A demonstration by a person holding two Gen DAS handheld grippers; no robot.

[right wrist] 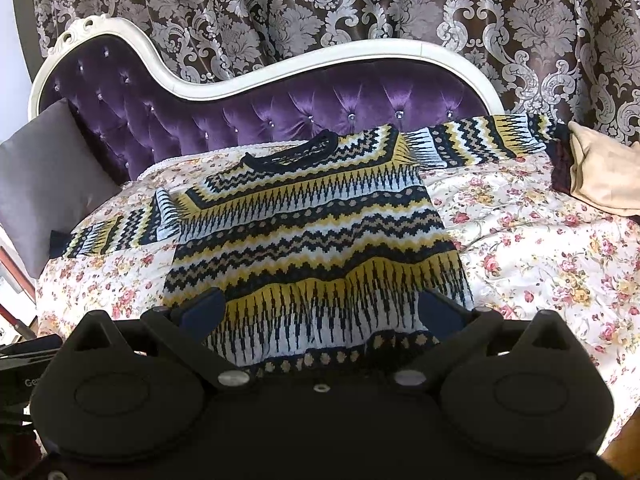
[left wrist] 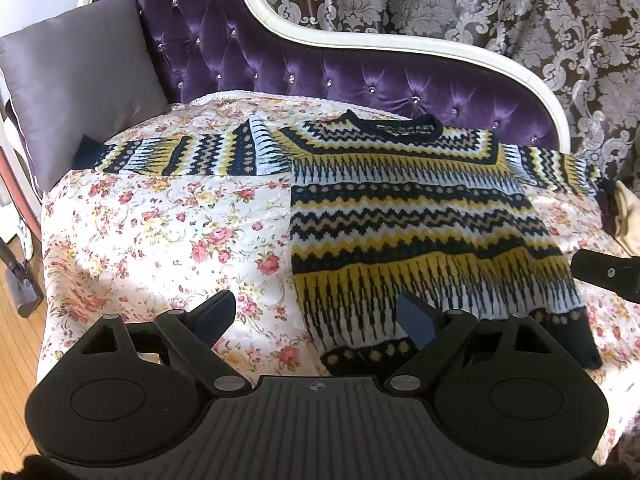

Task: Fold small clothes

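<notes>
A knitted sweater point(left wrist: 404, 216) in navy, yellow and white zigzag bands lies flat on a floral quilt point(left wrist: 160, 232), collar toward the sofa back, both sleeves spread out sideways. My left gripper point(left wrist: 320, 316) hovers open above the sweater's lower left hem corner, with nothing between its fingers. In the right wrist view the same sweater point(right wrist: 316, 232) fills the middle, and my right gripper point(right wrist: 322, 312) stands open over the hem, its fingers apart on either side of the lower body. A piece of the right gripper point(left wrist: 608, 272) shows at the left wrist view's right edge.
A purple tufted sofa back point(left wrist: 320, 68) with a white frame rises behind the quilt. A grey cushion point(left wrist: 76, 84) leans at the left end, a beige cushion point(right wrist: 604, 168) sits at the right end. Patterned curtains point(right wrist: 360, 4) hang behind. Wooden floor point(left wrist: 16, 360) shows left.
</notes>
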